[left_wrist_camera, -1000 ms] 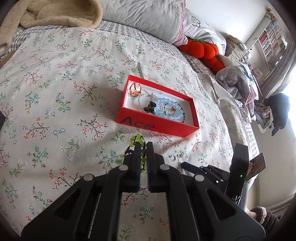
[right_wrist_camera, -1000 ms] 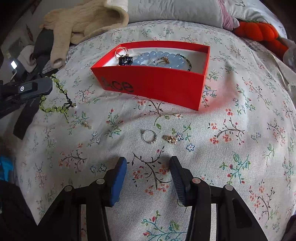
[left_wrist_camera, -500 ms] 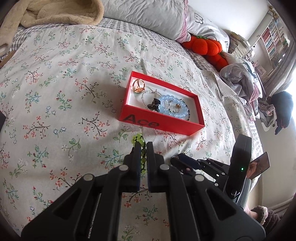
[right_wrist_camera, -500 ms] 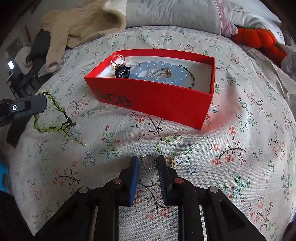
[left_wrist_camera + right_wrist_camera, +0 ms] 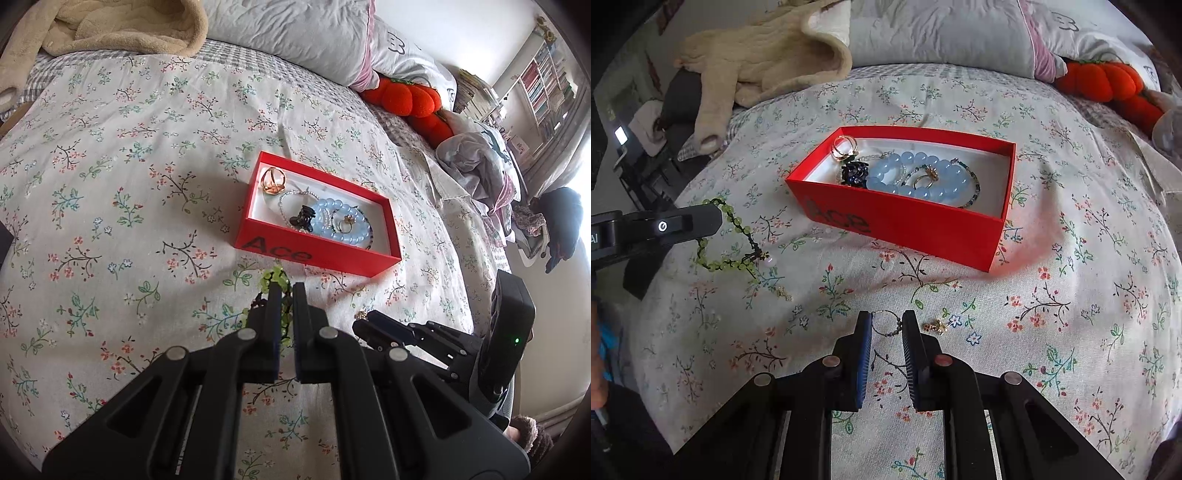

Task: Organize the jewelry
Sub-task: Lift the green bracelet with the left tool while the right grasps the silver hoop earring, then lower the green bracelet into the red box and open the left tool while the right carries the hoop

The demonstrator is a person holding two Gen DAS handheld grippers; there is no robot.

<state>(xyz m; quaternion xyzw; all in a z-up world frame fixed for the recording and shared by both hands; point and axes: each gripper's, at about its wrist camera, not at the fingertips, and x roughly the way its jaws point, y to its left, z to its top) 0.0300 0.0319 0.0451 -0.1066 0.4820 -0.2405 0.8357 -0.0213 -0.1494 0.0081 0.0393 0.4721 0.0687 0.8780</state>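
Note:
A red box [image 5: 384, 264] [image 5: 923, 229] on the floral bedspread holds a blue bead bracelet [image 5: 916, 181], gold rings [image 5: 272, 181] and a dark clip [image 5: 303, 217]. My left gripper [image 5: 285, 291] is shut on a green bead bracelet [image 5: 272, 277] that hangs from it just above the bedspread, left of the box [image 5: 733, 240]. My right gripper [image 5: 887, 322] has closed around a thin silver hoop ring [image 5: 885, 323] lying on the bedspread in front of the box. A small gold piece [image 5: 935, 326] lies just right of it.
Pillows [image 5: 295, 33] and a beige blanket [image 5: 768, 59] lie at the head of the bed. An orange plush [image 5: 410, 99] and crumpled clothes [image 5: 476, 155] sit at the right. Bookshelves [image 5: 546, 77] stand beyond.
My right gripper moved forward over the silver hoop ring and closed from wide open to narrow around it. The left gripper kept hold of the green bracelet and rose slightly.

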